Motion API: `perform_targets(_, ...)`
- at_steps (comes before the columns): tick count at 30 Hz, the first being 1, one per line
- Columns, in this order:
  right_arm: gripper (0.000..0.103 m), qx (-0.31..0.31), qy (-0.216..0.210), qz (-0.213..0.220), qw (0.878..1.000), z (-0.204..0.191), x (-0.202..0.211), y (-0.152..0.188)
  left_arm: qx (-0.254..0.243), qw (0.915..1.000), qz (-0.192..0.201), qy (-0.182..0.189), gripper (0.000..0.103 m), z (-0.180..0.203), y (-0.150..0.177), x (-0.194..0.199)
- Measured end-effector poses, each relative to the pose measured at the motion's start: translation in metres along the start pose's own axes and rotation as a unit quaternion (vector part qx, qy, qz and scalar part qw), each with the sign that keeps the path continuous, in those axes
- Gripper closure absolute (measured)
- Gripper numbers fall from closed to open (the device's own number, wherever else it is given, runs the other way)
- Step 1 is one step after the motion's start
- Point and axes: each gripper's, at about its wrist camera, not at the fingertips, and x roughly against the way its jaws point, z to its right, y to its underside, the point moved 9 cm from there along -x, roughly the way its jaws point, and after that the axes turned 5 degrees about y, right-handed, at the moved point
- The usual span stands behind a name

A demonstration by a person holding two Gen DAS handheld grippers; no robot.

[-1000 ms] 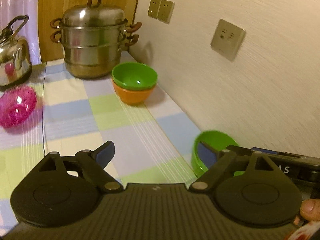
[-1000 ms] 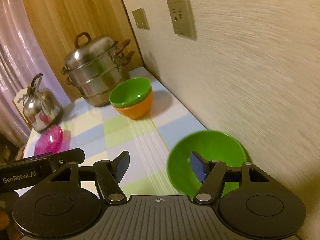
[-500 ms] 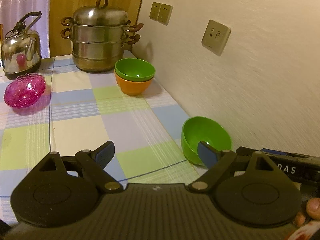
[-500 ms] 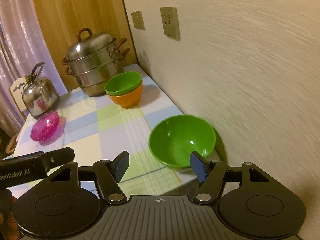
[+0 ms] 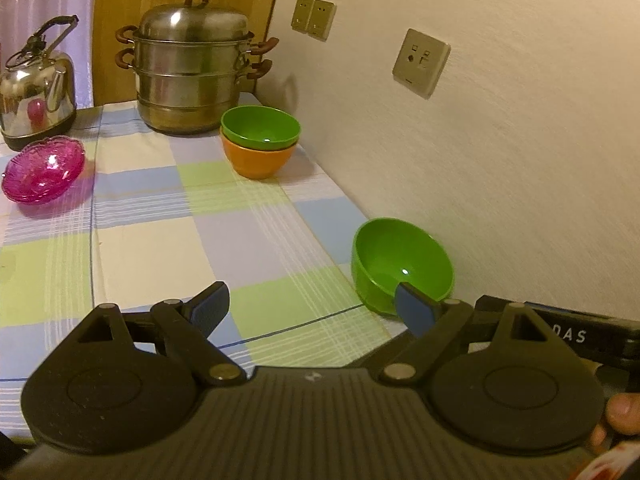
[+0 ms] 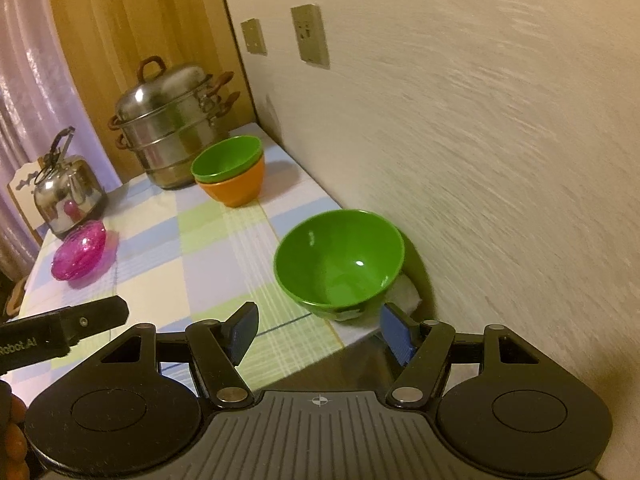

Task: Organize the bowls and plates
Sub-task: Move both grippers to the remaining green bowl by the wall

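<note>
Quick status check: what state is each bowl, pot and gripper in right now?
Near green bowl: upright, empty, alone by the wall.
Far green bowl: nested in orange bowl.
Pink dish: upright.
Steamer pot: lid on.
Left gripper: open.
Right gripper: open.

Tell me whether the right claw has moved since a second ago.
Yes. The right claw has pulled back from the lone green bowl: the bowl, once between its fingers, now sits ahead of them by the wall.
</note>
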Motion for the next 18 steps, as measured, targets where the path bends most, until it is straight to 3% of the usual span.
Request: perform_targets(18,0.036,-0.048,0.026,-0.014,0.998,0.030,-0.013,0.003,-0.021,0.9989,-0.035,0.023,0.019,0.018,0.004,-0.037)
